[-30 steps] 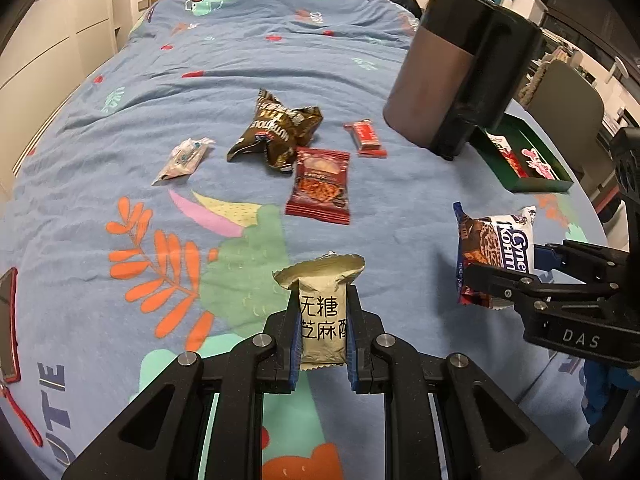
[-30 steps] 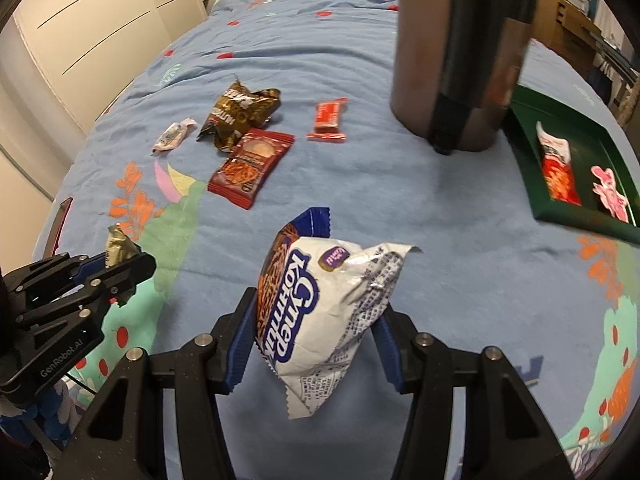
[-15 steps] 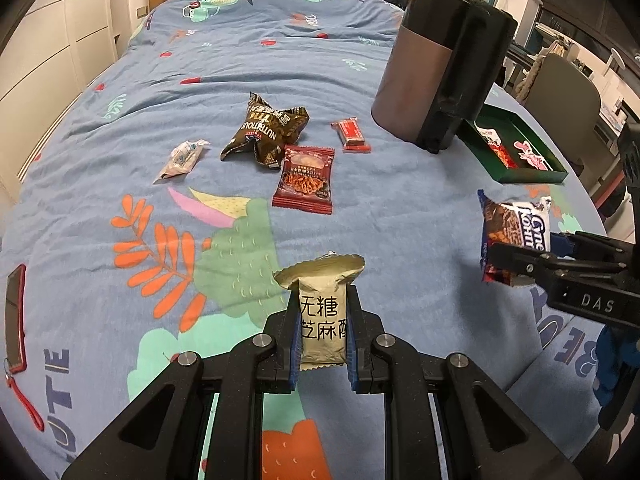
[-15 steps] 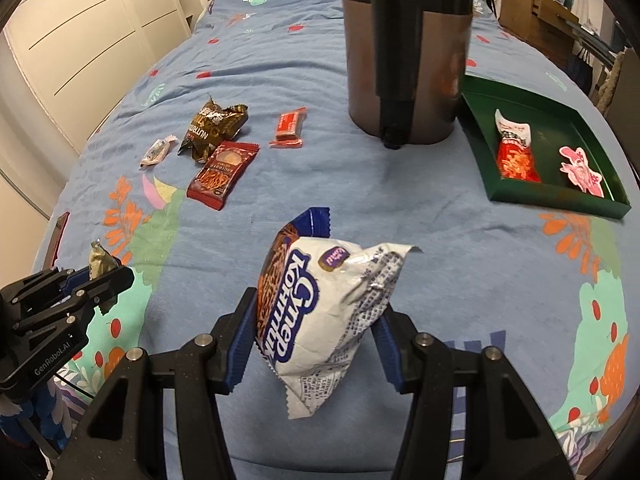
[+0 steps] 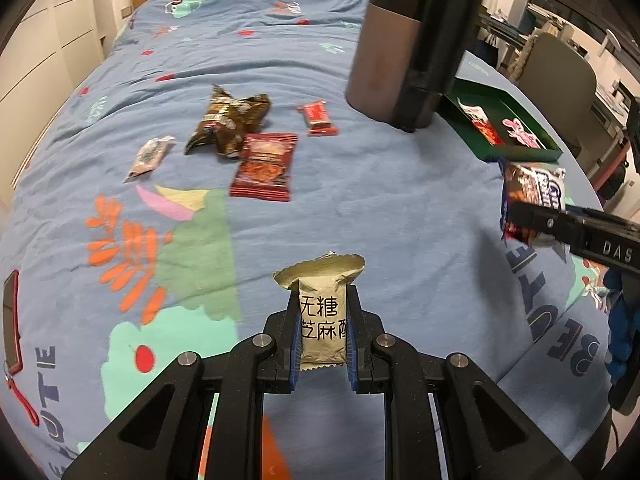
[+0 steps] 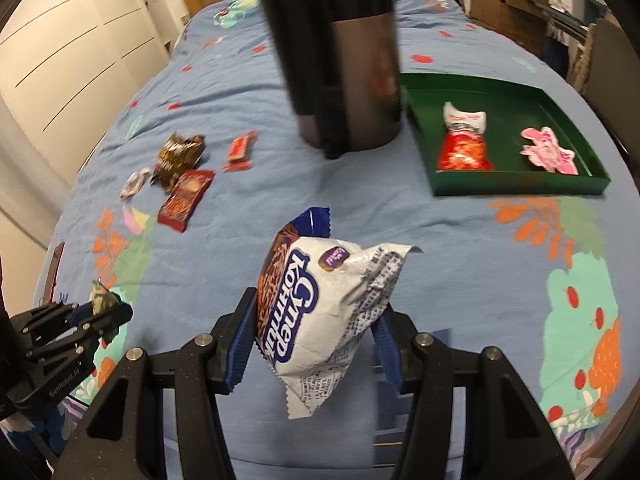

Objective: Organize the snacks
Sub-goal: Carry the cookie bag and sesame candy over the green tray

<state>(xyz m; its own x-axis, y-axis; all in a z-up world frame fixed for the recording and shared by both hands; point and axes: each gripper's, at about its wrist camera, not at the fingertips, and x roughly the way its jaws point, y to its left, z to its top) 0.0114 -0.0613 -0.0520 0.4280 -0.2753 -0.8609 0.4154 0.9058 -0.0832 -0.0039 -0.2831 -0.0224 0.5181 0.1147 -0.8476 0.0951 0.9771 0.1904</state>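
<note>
— What's lying on the bed [image 5: 384, 200] right now?

— A blue patterned bedspread [image 6: 256, 80] is covering it. A tall dark canister [image 5: 404, 48] is standing on it, and everything else is sitting around that.

— Such as?

— A green tray [image 6: 516, 190] is lying just beside the canister on its right. On the canister's left a small red bar [image 5: 318, 117] is resting nearest, then a crumpled brown bag [image 5: 228, 124] with a red snack packet [image 5: 265, 166] touching its near edge, and a little pale wrapper [image 5: 149, 156] is lying farthest out.

— Anything else?

— A red-edged phone [image 5: 10, 322] is lying far left of the canister, by the bed's edge.
</note>
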